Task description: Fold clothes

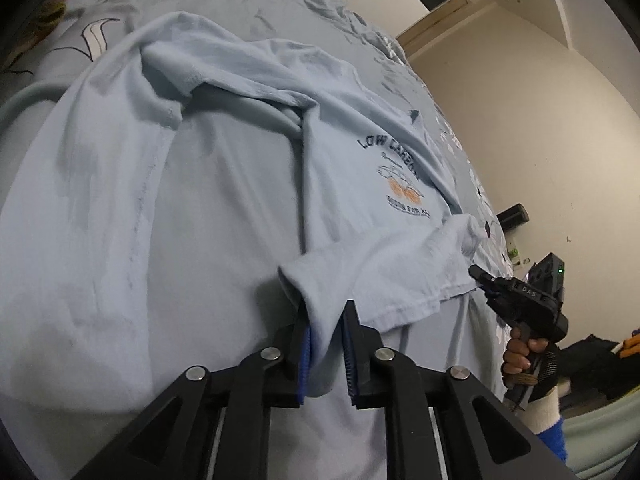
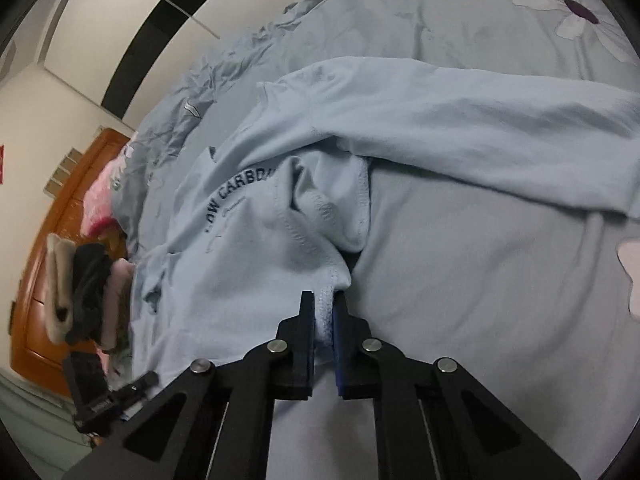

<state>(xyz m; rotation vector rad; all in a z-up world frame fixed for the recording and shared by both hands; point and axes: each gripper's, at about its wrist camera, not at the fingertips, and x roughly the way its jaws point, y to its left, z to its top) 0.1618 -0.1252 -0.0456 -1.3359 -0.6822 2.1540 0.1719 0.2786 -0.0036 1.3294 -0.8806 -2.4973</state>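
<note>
The light-blue T-shirt (image 1: 224,184) lies crumpled on the bed (image 1: 304,12), its printed chest turned up and its long axis running away from both grippers toward the far bedding. The left gripper (image 1: 326,344) has a fold of the near edge between its jaws, which stand partly apart, so the hold looks loose. The right gripper (image 2: 322,334) is clamped on a stitched hem. Both are at the near edge, so the fold probably goes forward.
</note>
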